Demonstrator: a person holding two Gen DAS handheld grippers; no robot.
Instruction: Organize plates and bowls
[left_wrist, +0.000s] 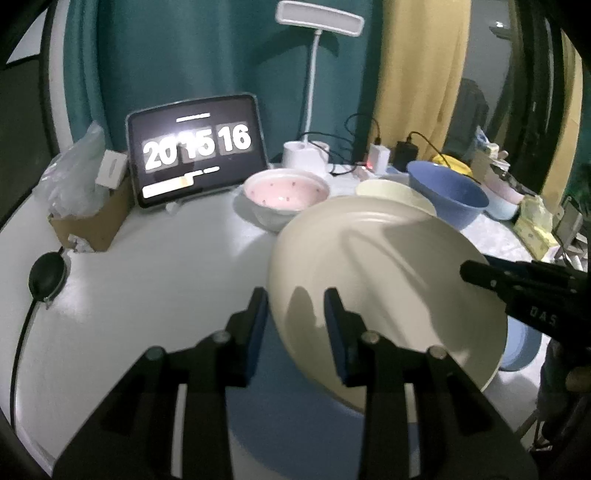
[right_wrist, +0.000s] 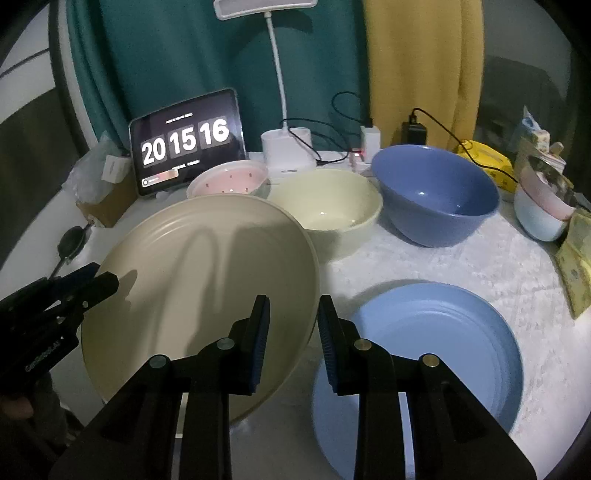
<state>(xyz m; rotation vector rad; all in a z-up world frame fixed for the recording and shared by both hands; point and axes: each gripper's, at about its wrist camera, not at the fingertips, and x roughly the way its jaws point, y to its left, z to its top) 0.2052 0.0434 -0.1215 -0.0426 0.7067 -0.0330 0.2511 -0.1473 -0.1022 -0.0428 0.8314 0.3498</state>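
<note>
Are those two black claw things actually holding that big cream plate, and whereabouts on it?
Yes. The cream plate is held between both: the left gripper clamps its left rim, the right gripper its right rim, tilted above the table.

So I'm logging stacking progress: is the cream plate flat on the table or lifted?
Lifted and tilted: the round cream plate hangs between both tools, above the table.

Black left tool (left_wrist: 295, 295), black right tool (right_wrist: 291, 301), blue ribbed pads, silver screws

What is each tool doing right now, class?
Left tool: shut on the cream plate, gripping its rim.
Right tool: shut on the same plate's opposite rim.
</note>
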